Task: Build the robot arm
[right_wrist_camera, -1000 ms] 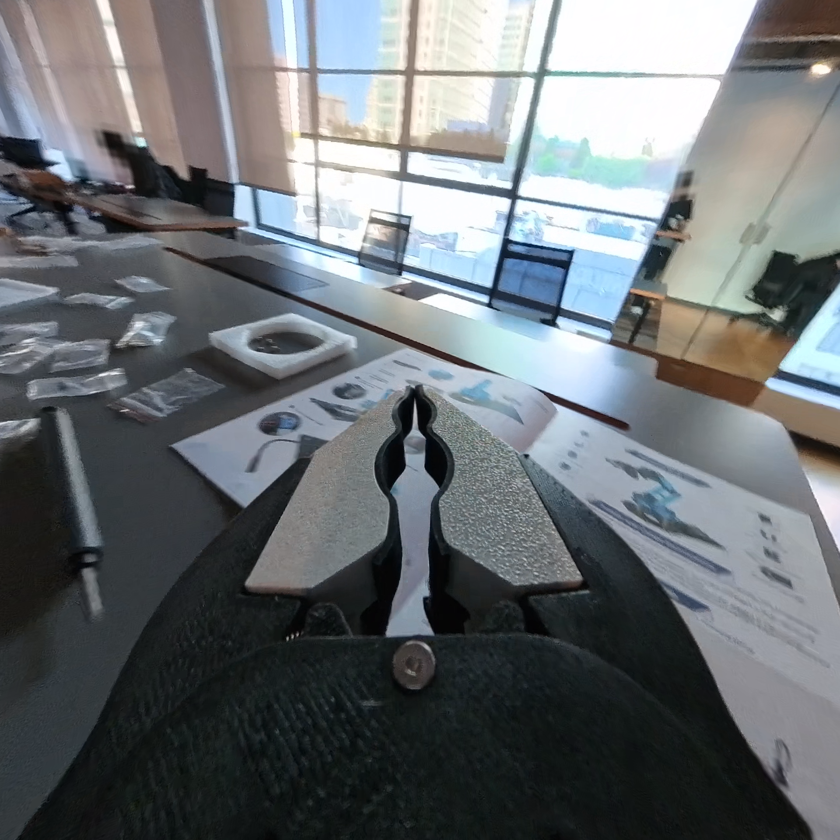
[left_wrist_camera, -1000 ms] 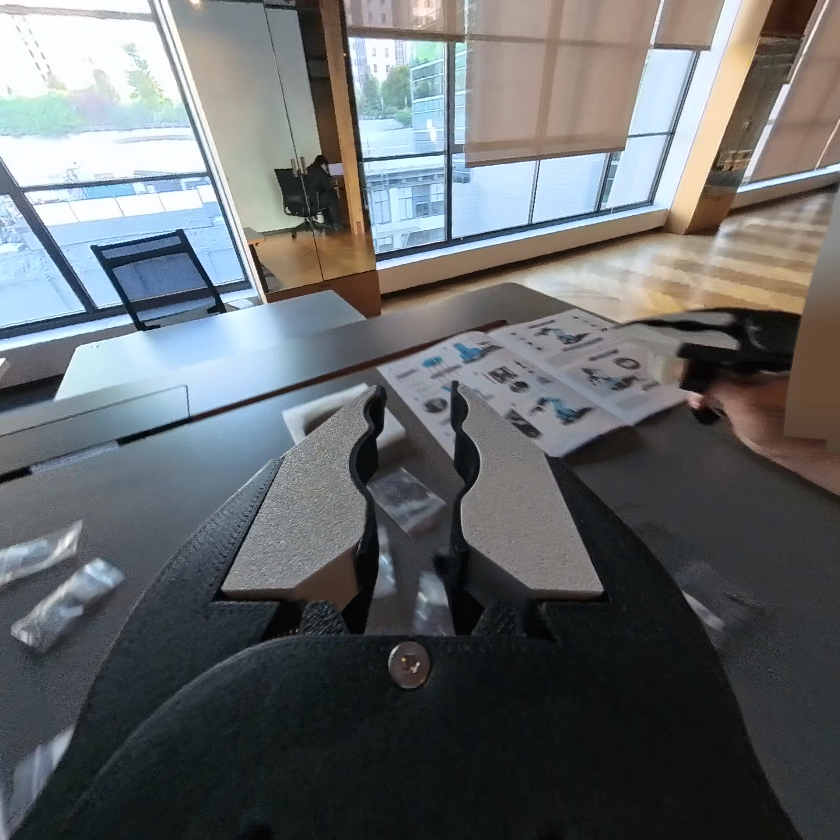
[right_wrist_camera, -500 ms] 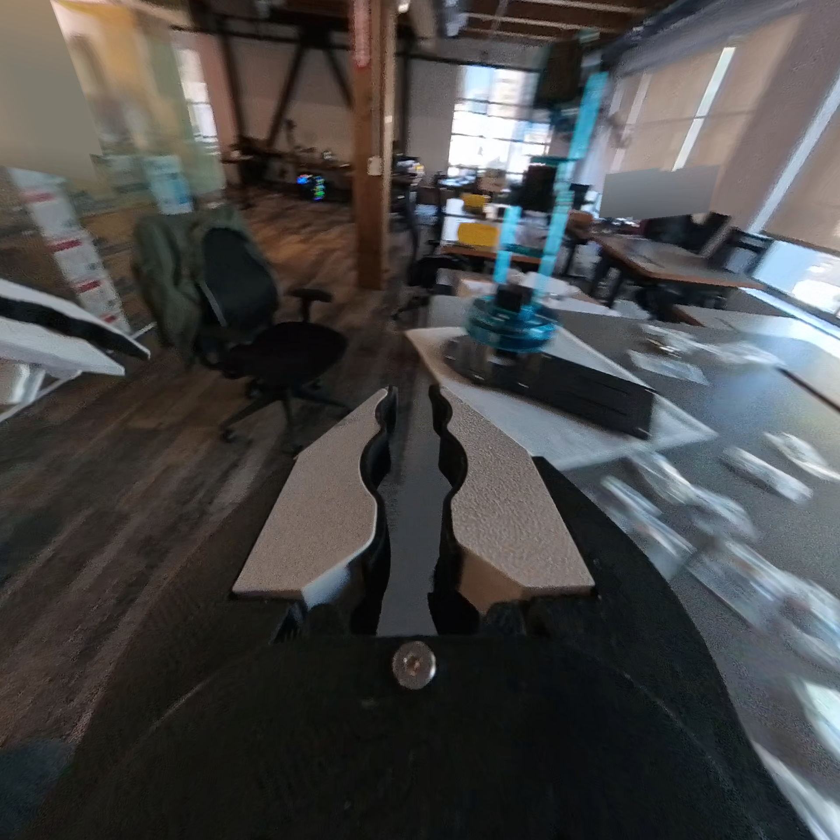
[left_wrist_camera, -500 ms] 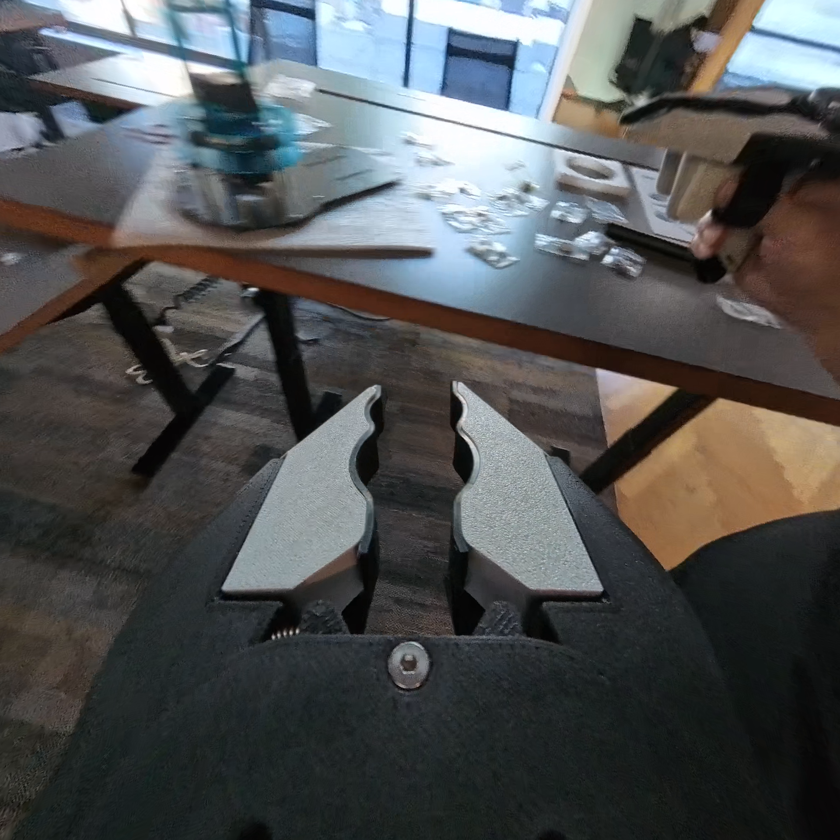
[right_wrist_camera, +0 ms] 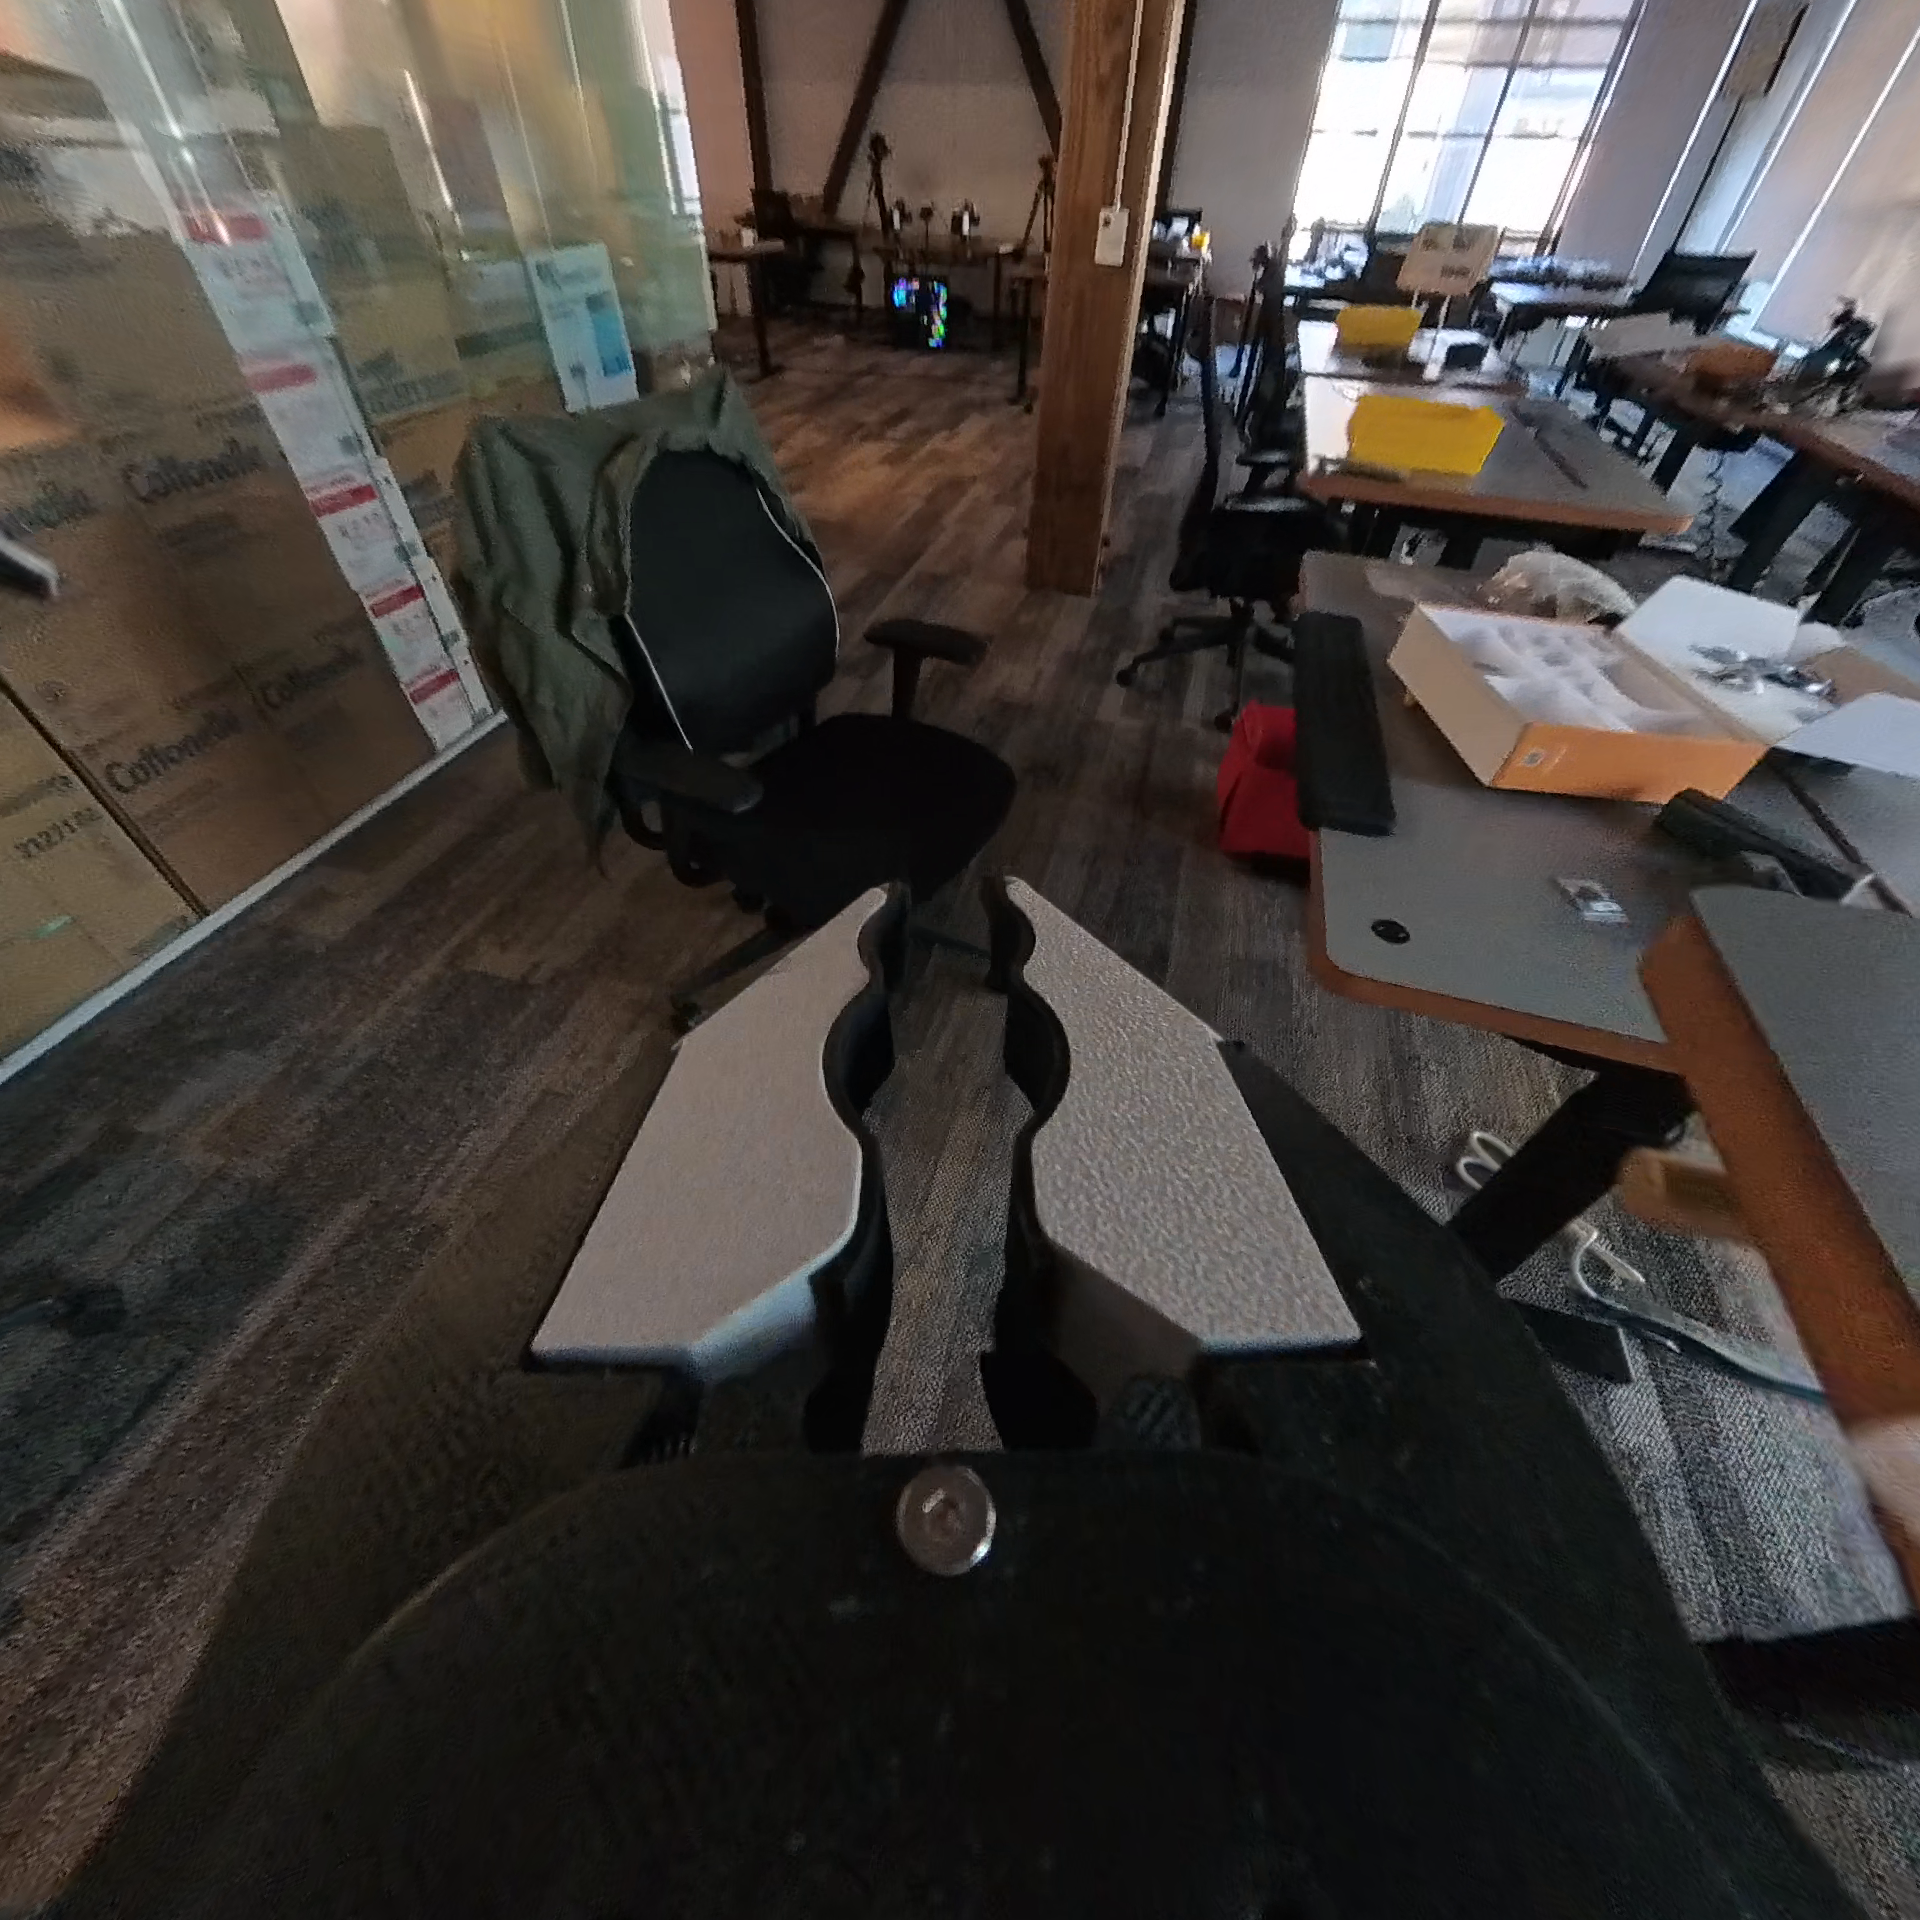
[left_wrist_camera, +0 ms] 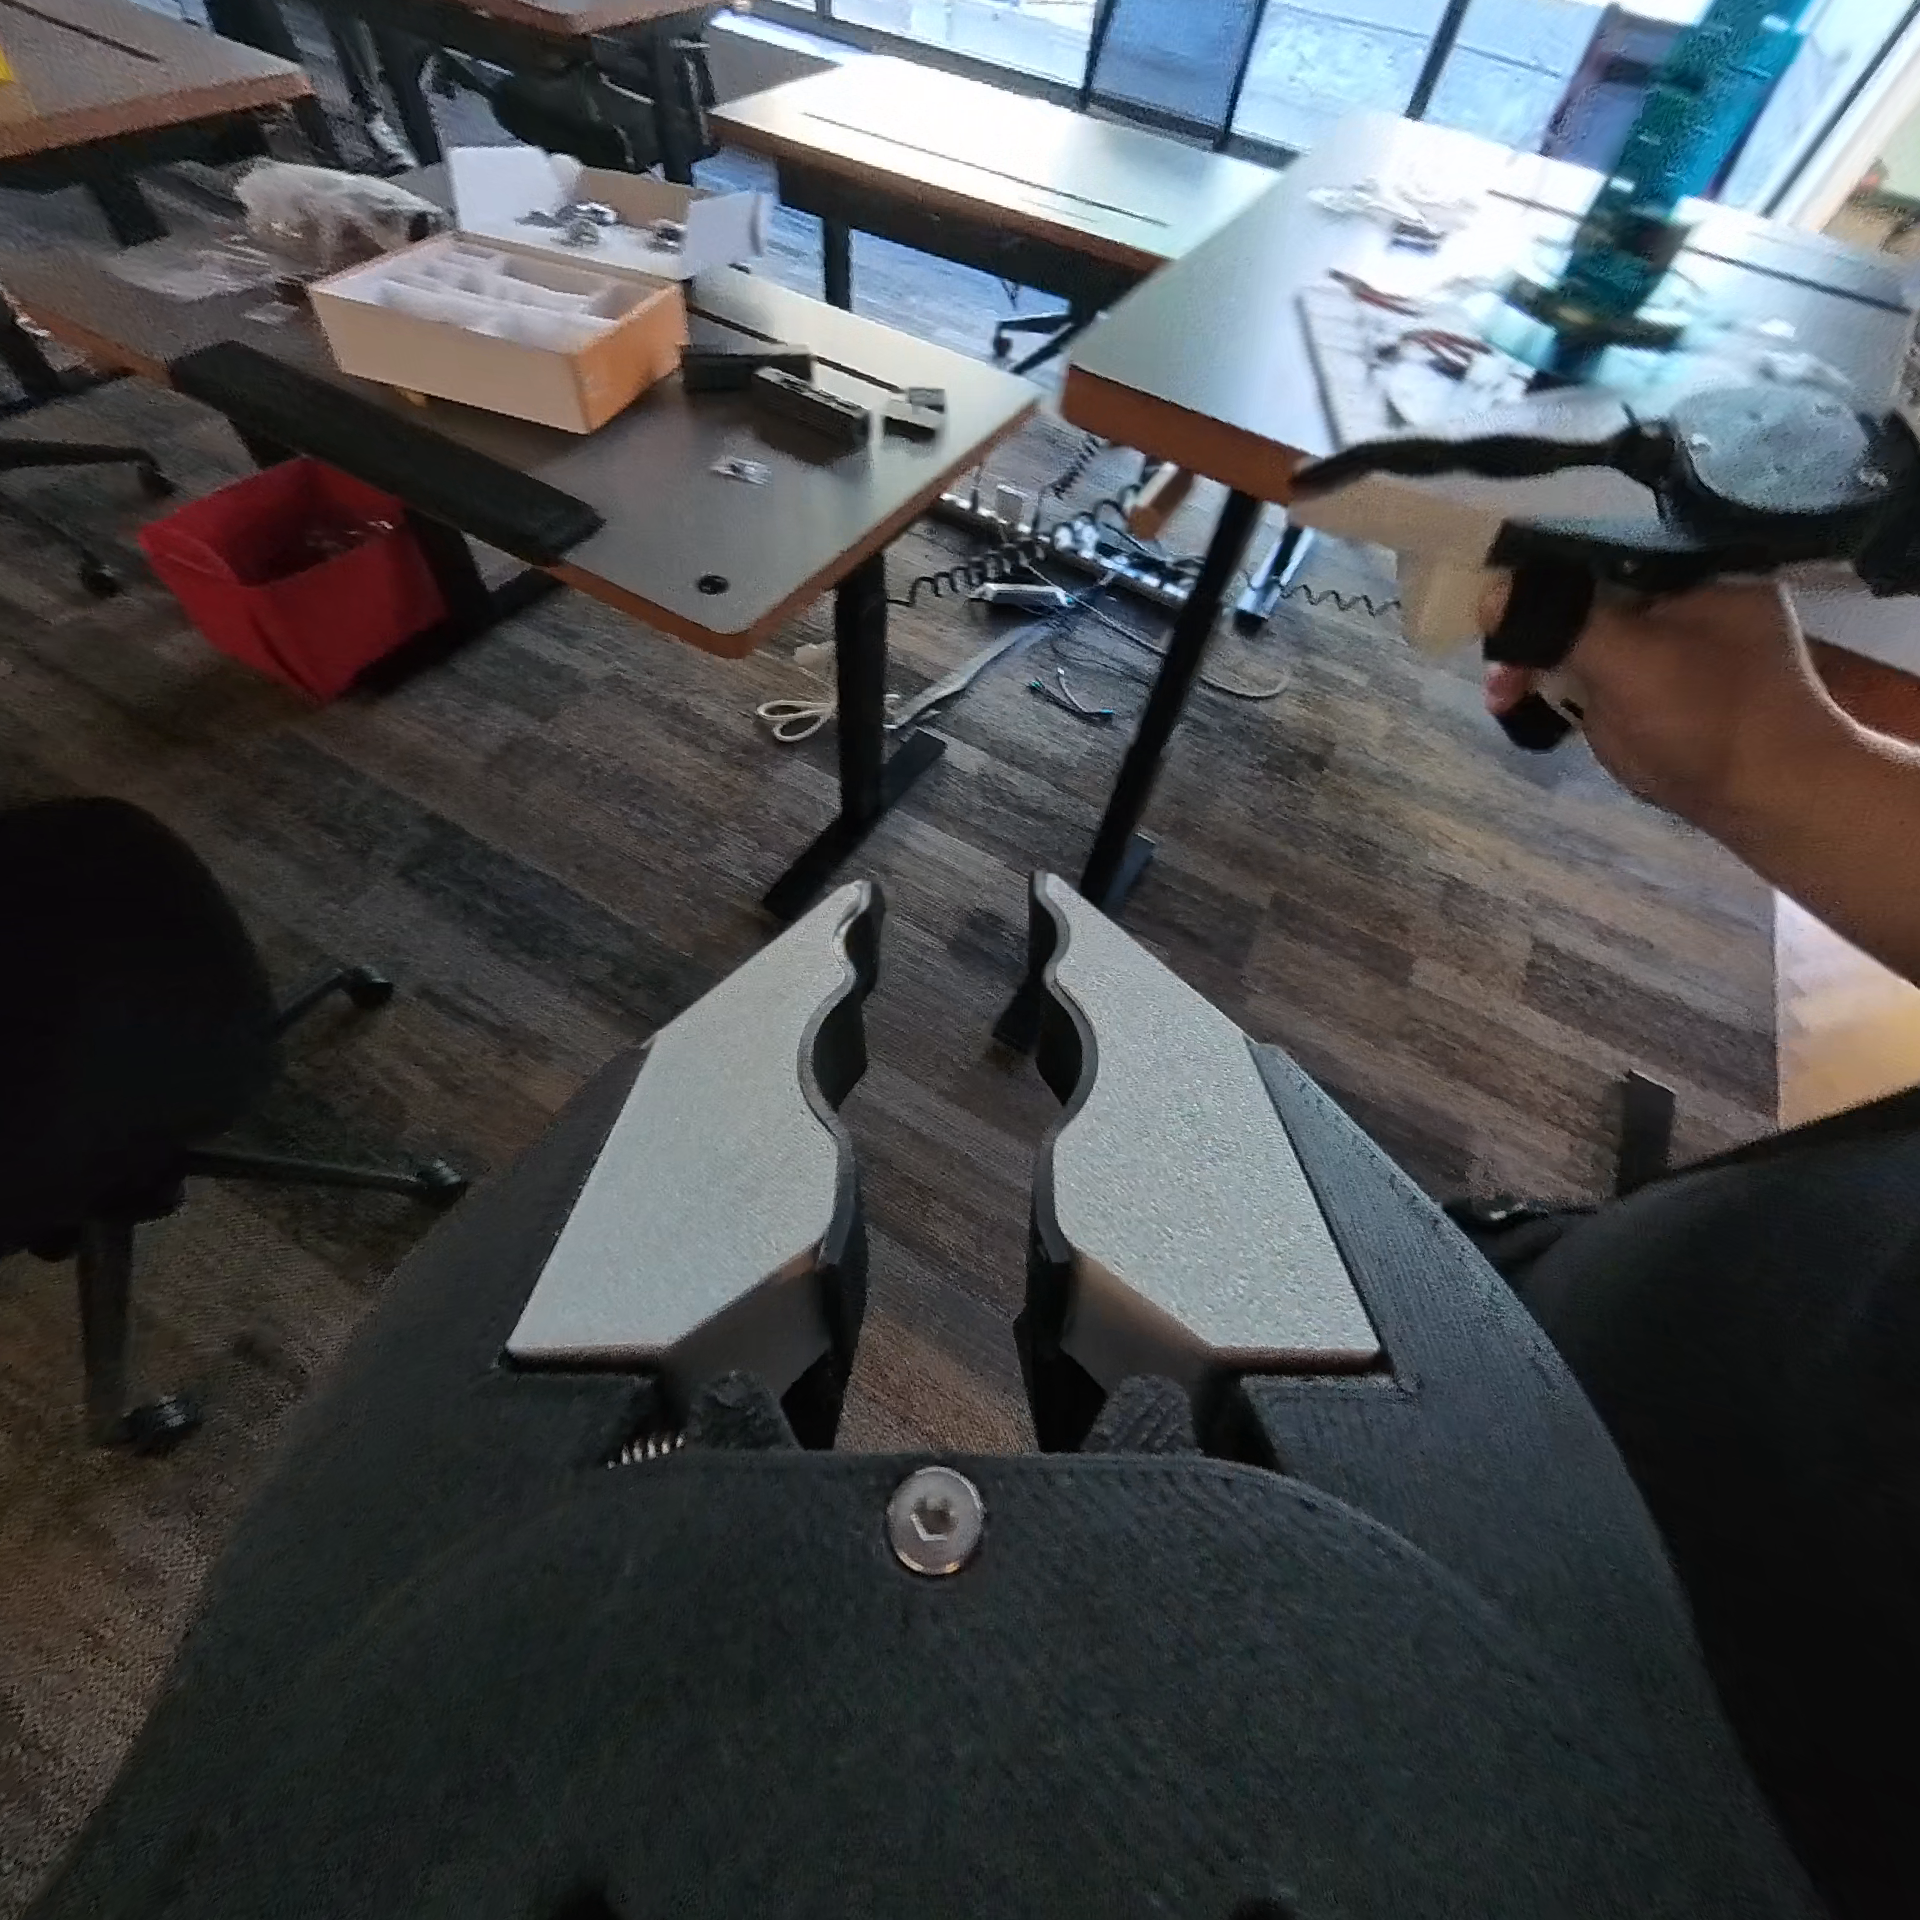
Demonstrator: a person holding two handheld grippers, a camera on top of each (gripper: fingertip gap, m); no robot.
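Note:
My left gripper (left_wrist_camera: pixel 954 904) is open and empty, held in the air over the wood-look floor (left_wrist_camera: pixel 623 790). It points toward the black legs of two desks (left_wrist_camera: pixel 1164 717). My right gripper (right_wrist_camera: pixel 948 904) is open with a narrow gap and empty, also over the floor, pointing toward a black office chair (right_wrist_camera: pixel 790 748) with a green jacket (right_wrist_camera: pixel 551 582) over its back. The right gripper also shows in the left wrist view (left_wrist_camera: pixel 1340 483), side-on at upper right, held by a hand (left_wrist_camera: pixel 1704 717).
A desk (left_wrist_camera: pixel 727 499) carries a cardboard box with a white insert (left_wrist_camera: pixel 488 312) and small black parts. A red bin (left_wrist_camera: pixel 291 582) stands under it. Cables (left_wrist_camera: pixel 1039 592) lie on the floor. A blurred blue tower (left_wrist_camera: pixel 1621 208) stands on the right desk. A wooden pillar (right_wrist_camera: pixel 1091 291) and glass wall (right_wrist_camera: pixel 208 520) stand beyond. Tip to tip, the grippers are about 25 cm apart.
Both grippers have swung away from the desk with the booklet and bags and now face the room and floor. The right gripper's fingers have parted slightly; the left stays open.

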